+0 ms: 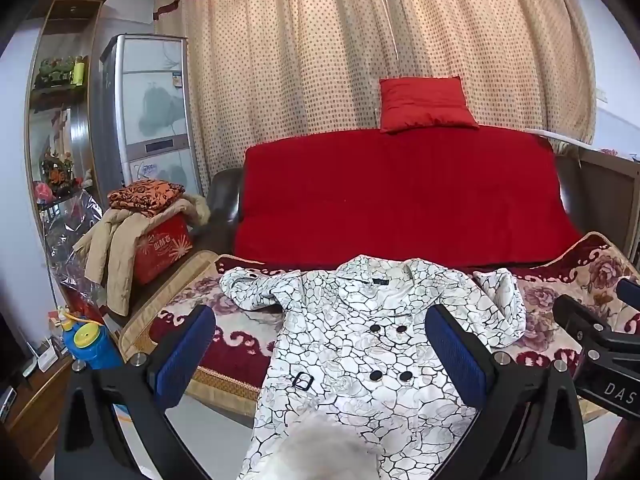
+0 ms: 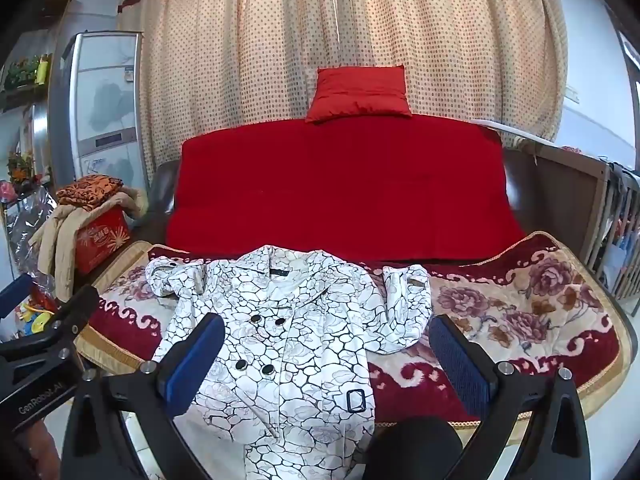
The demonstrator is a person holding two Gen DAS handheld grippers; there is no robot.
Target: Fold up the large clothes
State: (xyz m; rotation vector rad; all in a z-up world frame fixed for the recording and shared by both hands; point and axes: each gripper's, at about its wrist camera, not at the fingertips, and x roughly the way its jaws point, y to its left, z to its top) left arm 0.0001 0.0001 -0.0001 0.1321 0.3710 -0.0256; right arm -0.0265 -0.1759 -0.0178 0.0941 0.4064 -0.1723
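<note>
The white coat [image 1: 360, 344] with its black crackle print lies face up on the flowered blanket [image 1: 568, 300] that covers the sofa seat. Its collar sits at twelve o'clock toward the red backrest cover [image 1: 400, 200], and its hem runs to six o'clock, spilling off the front edge toward the viewer. So its long axis runs twelve to six, straight along the line both tools point down.

Seen from the left hand-held gripper [image 1: 320, 344], the coat fills the gap between the spread jaws, and nothing is pinched. Seen from the right hand-held gripper [image 2: 326, 354], the coat body lies at about eleven o'clock, with the right-side sleeve [image 2: 406, 304] bunched at twelve to one; these jaws also stand wide apart and empty. The other sleeve [image 1: 252, 288] is crumpled at ten o'clock in the left view, so I judge the left tool better placed for it and the right tool for the sleeve on its own side.

A red cushion [image 1: 426, 104] rests on top of the backrest at twelve o'clock. A red box [image 1: 164, 248] draped with a beige jacket [image 1: 116, 252] stands at nine to ten, well apart. Nothing lies across the coat.
</note>
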